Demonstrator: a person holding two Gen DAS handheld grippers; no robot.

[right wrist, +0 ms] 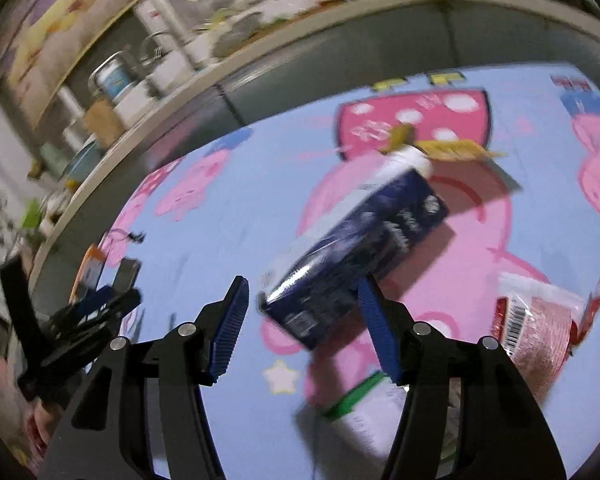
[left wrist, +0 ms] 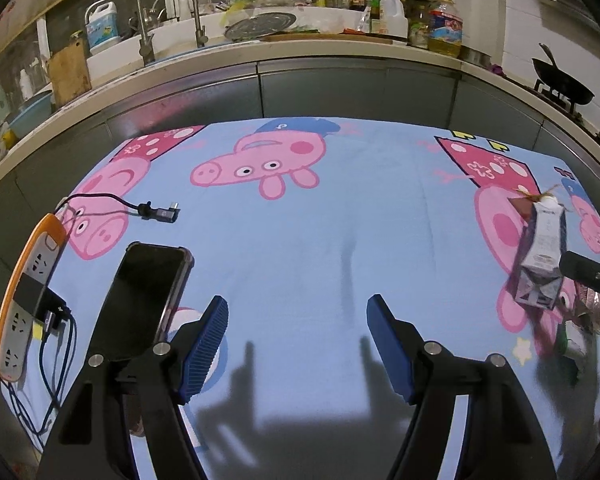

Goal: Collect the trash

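Observation:
A dark blue and white milk carton (right wrist: pixel 356 240) lies tilted on the Peppa Pig cloth (left wrist: pixel 300 216); it also shows at the right in the left wrist view (left wrist: pixel 542 256). My right gripper (right wrist: pixel 304 328) is open, its jaws on either side of the carton's near end; the right pad looks to be touching the carton. A red and white wrapper (right wrist: pixel 536 328) and a green and white wrapper (right wrist: pixel 364 404) lie near it. A yellow wrapper (right wrist: pixel 452 148) lies beyond the carton. My left gripper (left wrist: pixel 296 344) is open and empty over bare cloth.
A phone (left wrist: pixel 144 300), an orange power strip (left wrist: pixel 24 300) with cables and a loose plug (left wrist: pixel 160 212) lie at the table's left. Behind the table runs a cluttered kitchen counter (left wrist: pixel 300 56) with a sink, bottles and a wok (left wrist: pixel 564 84).

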